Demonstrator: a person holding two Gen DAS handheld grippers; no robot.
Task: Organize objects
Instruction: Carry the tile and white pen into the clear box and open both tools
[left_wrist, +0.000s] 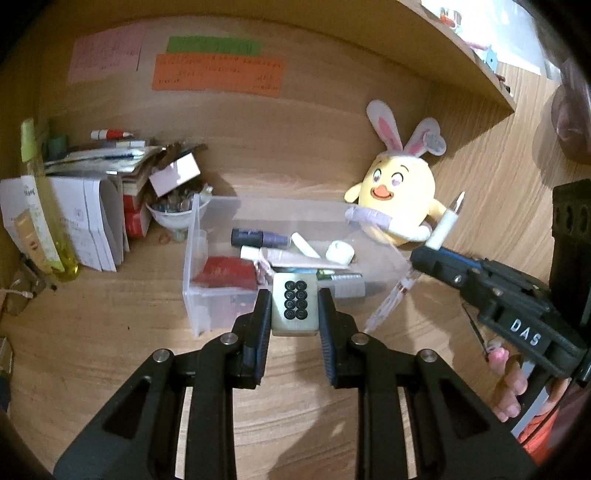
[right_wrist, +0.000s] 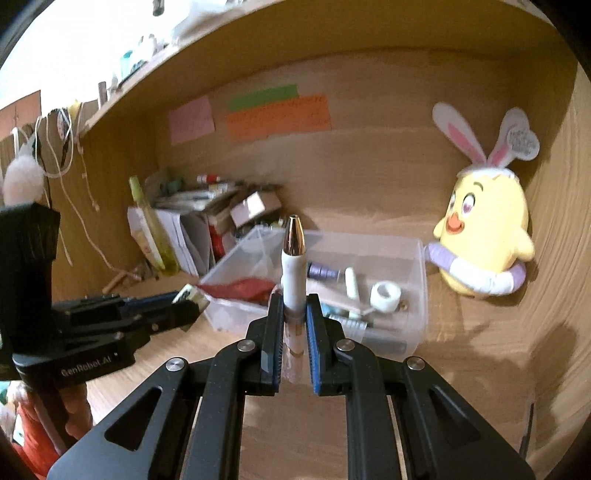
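Observation:
My left gripper (left_wrist: 294, 297) is shut on a pale mahjong tile (left_wrist: 294, 306) with black dotted circles, held above the front rim of a clear plastic bin (left_wrist: 192, 258). In the right wrist view the right gripper (right_wrist: 294, 306) is shut on a white pen-shaped tool with a gold tip (right_wrist: 293, 266), upright before the same bin (right_wrist: 421, 295). Each gripper shows in the other's view: the right gripper (left_wrist: 430, 254) with the white tool (left_wrist: 445, 225), and the left gripper (right_wrist: 192, 301) with the tile (right_wrist: 190, 293). The bin holds tubes, a red pouch (left_wrist: 225, 273) and a white tape roll (left_wrist: 340, 253).
A yellow chick plush with rabbit ears (left_wrist: 400, 192) leans at the bin's right. Stacked papers, boxes, a bowl (left_wrist: 171, 216) and a yellow-green bottle (left_wrist: 40, 206) crowd the left corner. Coloured notes (left_wrist: 218, 75) hang on the back wall under a wooden shelf (left_wrist: 461, 55). A person's fingers (left_wrist: 511, 384) grip the right handle.

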